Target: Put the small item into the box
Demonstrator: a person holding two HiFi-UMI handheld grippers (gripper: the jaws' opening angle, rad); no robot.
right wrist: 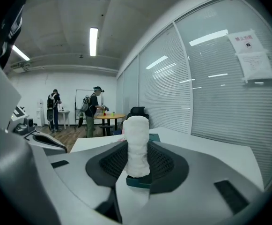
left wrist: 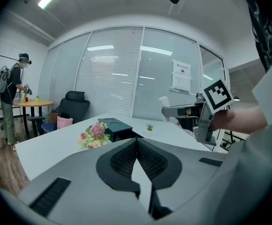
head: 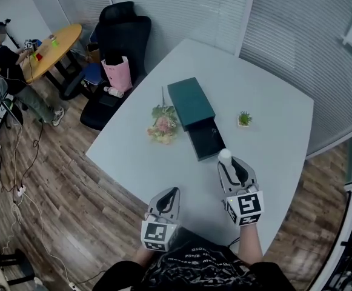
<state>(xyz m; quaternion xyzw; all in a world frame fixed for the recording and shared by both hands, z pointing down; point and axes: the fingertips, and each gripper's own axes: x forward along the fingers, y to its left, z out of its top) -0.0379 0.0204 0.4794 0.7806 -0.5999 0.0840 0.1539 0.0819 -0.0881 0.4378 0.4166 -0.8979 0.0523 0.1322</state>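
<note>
A dark green box (head: 191,101) lies mid-table in the head view, its open dark tray (head: 206,139) pulled out toward me. My right gripper (head: 226,161) hovers just short of the tray's near end. It is shut on the small item, a white fuzzy cylinder (right wrist: 137,144) standing upright between the jaws over a teal base. The left gripper view shows that item (left wrist: 164,102) from the side, with the box (left wrist: 114,127) beyond. My left gripper (head: 174,191) hangs near the table's front edge, jaws together and holding nothing.
A bunch of artificial flowers (head: 163,125) lies left of the box, and a tiny potted plant (head: 244,119) stands to its right. Beyond the far left table edge are a black office chair (head: 120,38), a pink bag (head: 118,73) and a person (head: 9,65) at a round wooden table.
</note>
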